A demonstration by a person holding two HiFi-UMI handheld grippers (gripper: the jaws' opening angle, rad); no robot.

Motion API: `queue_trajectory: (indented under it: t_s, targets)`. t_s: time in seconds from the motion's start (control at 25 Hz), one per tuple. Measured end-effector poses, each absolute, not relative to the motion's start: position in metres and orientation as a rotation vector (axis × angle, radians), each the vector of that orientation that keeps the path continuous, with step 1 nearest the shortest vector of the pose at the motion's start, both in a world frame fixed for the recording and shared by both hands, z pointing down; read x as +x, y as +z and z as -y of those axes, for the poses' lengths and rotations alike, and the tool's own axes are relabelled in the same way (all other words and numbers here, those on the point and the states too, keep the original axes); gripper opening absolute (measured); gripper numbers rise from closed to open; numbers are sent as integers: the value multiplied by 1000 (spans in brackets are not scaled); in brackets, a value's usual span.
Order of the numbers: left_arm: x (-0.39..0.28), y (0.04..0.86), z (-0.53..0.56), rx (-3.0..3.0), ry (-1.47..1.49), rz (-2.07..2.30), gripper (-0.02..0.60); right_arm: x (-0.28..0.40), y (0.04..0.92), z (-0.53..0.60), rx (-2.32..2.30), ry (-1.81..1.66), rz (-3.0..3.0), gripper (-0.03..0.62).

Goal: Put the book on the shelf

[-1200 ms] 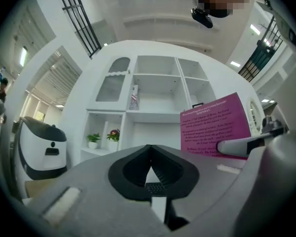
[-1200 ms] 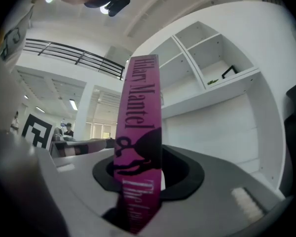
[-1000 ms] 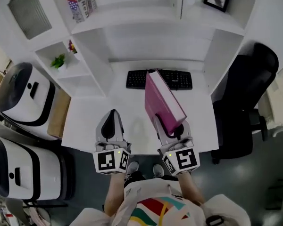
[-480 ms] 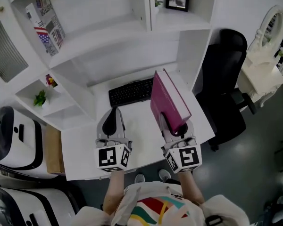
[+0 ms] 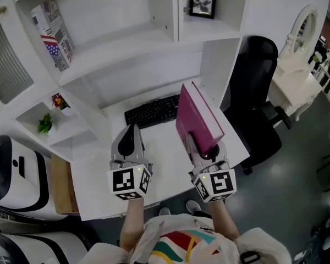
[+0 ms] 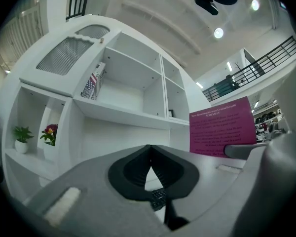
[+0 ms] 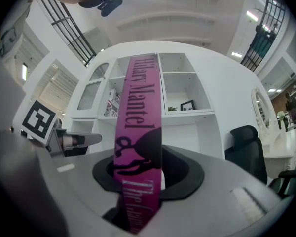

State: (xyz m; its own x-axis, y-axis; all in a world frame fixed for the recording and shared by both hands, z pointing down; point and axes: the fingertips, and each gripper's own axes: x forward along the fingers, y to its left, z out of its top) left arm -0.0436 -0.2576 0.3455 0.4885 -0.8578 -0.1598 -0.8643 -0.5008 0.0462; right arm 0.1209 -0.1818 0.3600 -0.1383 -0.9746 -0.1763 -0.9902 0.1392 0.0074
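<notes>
Now | book (image 5: 197, 117): magenta, black spine lettering | right gripper (image 5: 204, 153) pinching it | left gripper (image 5: 132, 132) pressed together

A home study: a keyboard (image 5: 152, 110) on the white counter (image 5: 92, 168), black office chair (image 5: 258, 92) beside it, shelves (image 5: 126, 47) above it.

Above the keyboard (image 5: 153, 110) you have a wide shelf bay (image 5: 121, 15), open across most of its width; only a flag-printed item (image 5: 55, 34) leans at its far left. Up and right of the keyboard, past the divider (image 5: 170, 7), a framed picture (image 5: 202, 1) takes up the smaller compartment.
</notes>
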Motion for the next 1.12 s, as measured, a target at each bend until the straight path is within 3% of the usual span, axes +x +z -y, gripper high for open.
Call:
queue_trajectory:
  t_s: [0.44, 1.12]
  targets:
    - [-41, 332, 257, -2664, 204, -1518, 2, 117, 330, 197, -1952, 104, -2294, 140]
    - [-46, 259, 279, -2550, 219, -1493, 2, 94, 113, 284, -1687, 230, -2398, 140]
